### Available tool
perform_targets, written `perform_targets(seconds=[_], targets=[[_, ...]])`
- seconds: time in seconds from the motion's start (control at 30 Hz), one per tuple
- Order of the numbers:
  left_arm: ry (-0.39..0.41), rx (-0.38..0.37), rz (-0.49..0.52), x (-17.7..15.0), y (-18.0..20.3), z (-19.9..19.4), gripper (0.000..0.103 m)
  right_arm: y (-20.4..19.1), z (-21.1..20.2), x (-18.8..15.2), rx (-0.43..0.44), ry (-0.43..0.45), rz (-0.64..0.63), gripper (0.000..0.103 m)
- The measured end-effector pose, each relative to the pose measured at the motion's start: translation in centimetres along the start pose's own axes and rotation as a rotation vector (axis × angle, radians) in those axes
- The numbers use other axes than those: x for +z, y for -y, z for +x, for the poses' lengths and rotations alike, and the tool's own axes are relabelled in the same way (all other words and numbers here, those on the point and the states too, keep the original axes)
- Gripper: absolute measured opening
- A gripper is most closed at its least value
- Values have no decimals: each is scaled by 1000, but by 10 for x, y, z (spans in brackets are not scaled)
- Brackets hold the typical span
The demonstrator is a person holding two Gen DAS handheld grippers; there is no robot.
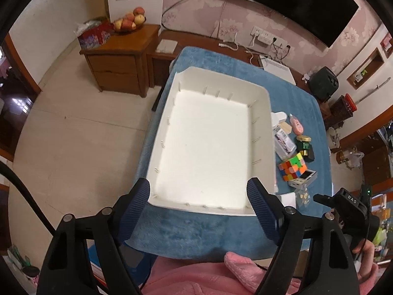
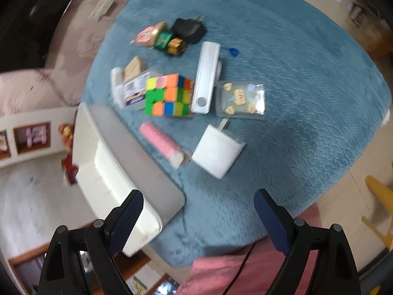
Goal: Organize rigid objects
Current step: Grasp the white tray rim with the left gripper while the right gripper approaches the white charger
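A big white bin point(image 1: 262, 132) lies on the blue cloth point(image 1: 196, 231), with nothing inside it. My left gripper point(image 1: 198, 196) hangs open over the bin's near end, holding nothing. Beside the bin lie a colour cube point(image 1: 293, 167), a green jar point(image 1: 304, 143) and a pink case point(image 1: 297, 124). In the right wrist view the cube point(image 2: 168, 94), a white bar point(image 2: 205, 77), a clear packet point(image 2: 240, 98), a pink tube point(image 2: 161, 141) and a white box point(image 2: 217, 153) are spread on the cloth point(image 2: 307, 56). My right gripper point(image 2: 199, 202) stands open above the cloth near the bin's corner point(image 2: 157, 196), nothing between its fingers.
A person in a pink sleeve point(image 1: 196, 275) sits at the near edge. A wooden cabinet point(image 1: 118, 59) with a fruit bowl point(image 1: 129, 22) stands beyond the table on the left. A dark screen point(image 1: 294, 2) hangs on the wall. A yellow chair point(image 2: 383, 196) is at the right.
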State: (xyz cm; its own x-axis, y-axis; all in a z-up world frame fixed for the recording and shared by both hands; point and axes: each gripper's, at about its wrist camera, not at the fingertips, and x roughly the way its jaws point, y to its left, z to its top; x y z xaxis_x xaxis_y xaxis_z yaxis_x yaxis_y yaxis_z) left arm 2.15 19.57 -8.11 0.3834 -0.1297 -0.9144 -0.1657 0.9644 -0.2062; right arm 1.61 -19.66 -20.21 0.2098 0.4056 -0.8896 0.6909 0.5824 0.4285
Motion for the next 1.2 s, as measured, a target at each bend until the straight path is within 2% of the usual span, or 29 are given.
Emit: perform_targets(seconds=[0.27,0.33,0.6,0.7,0.77,0.83,0.9,0.97,1.2], targets=[[-126,-25,-16,16,-38,46,75,11,28,6,-32,62,129,92],[-156,-20,-17,20,-46,61,68,12,35,5,-52,68,145,90],[-260,2,-17,23,-60,104,55,9,60,-1,-141,91,157,89],[-298,20,-9,24,-65,119,47,7,67,-1,-170,92,152,84],[-310,18,-4,24,-67,125,44,7,71,-2,-183,91,151,84],[-317,21,-2,25,-69,129,36,6,75,-1,-199,96,148,82],[-317,21,-1,24,-72,132,34,6,77,1,-209,107,142,81],[-303,-2,-10,25,-75,134,28,4,80,3,-225,118,138,80],[-293,-4,-3,29,-82,135,21,-4,92,7,-196,146,109,64]])
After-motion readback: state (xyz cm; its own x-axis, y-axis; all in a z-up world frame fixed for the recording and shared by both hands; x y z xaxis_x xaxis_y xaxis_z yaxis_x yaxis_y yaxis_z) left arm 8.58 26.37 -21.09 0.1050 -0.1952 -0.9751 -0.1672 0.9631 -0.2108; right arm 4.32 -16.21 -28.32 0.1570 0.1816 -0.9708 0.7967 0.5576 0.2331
